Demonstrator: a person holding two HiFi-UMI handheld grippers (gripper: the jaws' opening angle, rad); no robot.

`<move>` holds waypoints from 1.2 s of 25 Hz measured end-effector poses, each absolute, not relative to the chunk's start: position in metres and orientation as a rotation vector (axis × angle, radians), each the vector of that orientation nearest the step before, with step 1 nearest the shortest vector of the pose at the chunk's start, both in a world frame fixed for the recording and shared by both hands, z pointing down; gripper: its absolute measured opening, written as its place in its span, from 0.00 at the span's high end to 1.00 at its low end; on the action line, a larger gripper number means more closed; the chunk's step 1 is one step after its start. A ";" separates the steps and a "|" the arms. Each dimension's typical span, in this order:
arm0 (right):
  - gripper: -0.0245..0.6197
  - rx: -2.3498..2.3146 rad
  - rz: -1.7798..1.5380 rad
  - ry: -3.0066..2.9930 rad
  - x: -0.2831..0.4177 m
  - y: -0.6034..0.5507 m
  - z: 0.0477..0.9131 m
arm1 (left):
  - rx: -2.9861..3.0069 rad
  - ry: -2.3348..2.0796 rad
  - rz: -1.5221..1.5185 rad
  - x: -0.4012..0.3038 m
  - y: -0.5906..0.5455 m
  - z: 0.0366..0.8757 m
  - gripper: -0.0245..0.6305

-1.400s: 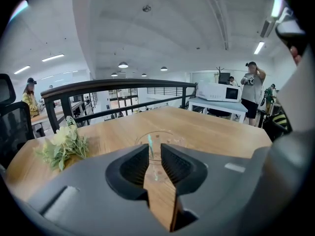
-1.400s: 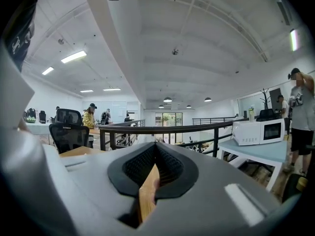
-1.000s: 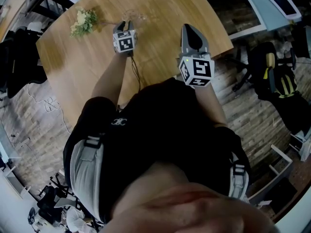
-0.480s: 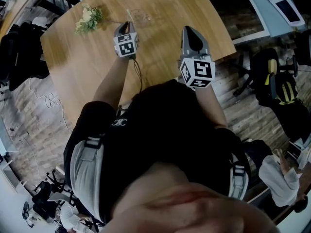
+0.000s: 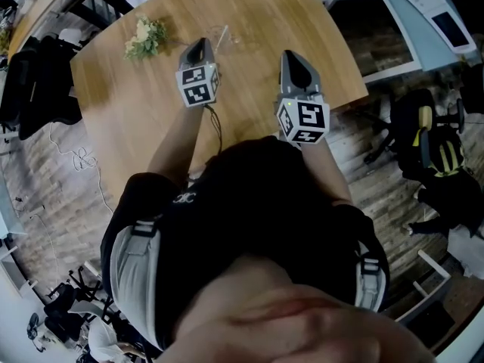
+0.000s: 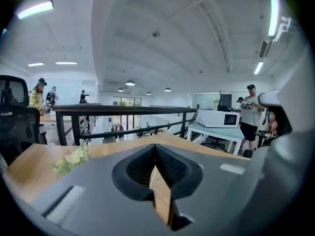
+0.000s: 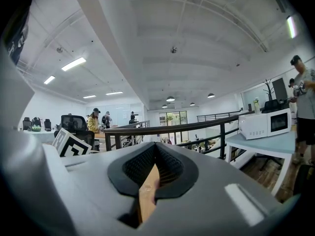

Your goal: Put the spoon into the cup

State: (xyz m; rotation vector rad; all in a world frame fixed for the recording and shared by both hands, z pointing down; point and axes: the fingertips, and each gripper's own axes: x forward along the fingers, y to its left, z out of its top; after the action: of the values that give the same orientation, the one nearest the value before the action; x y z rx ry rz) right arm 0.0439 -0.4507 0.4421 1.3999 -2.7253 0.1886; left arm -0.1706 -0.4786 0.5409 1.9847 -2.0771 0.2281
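The left gripper (image 5: 198, 48) had just been closing and stood shut, nothing between its jaws; the right gripper (image 5: 292, 59) was shut and empty too; the clear cup (image 5: 221, 34) stood on the desk (image 5: 257, 6) just beyond the left one's tips, the nearer; the spoon I could not make out.

Head camera looks down; left claw (image 5: 199, 45) and right claw (image 5: 291, 57) cameras skim the table (image 5: 257, 13).
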 end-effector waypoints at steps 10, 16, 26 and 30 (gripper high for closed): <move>0.96 1.356 0.241 -2.814 0.032 -0.462 0.442 | 2.009 -2.111 0.206 -0.140 -0.449 0.488 0.95; 0.96 1.247 0.173 -2.850 0.016 -0.464 0.443 | 2.008 -2.088 0.236 -0.125 -0.430 0.486 0.95; 0.96 1.157 0.150 -2.860 -0.003 -0.471 0.449 | 1.970 -2.088 0.248 -0.128 -0.432 0.494 0.94; 0.96 1.132 0.155 -2.873 -0.006 -0.475 0.447 | 1.950 -2.079 0.242 -0.128 -0.432 0.496 0.94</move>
State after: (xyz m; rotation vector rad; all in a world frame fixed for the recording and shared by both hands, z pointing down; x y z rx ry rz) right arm -0.0059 -0.4748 0.4473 1.1317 -2.8728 0.1546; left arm -0.1279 -0.4323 0.4961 1.9498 -2.0794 0.2420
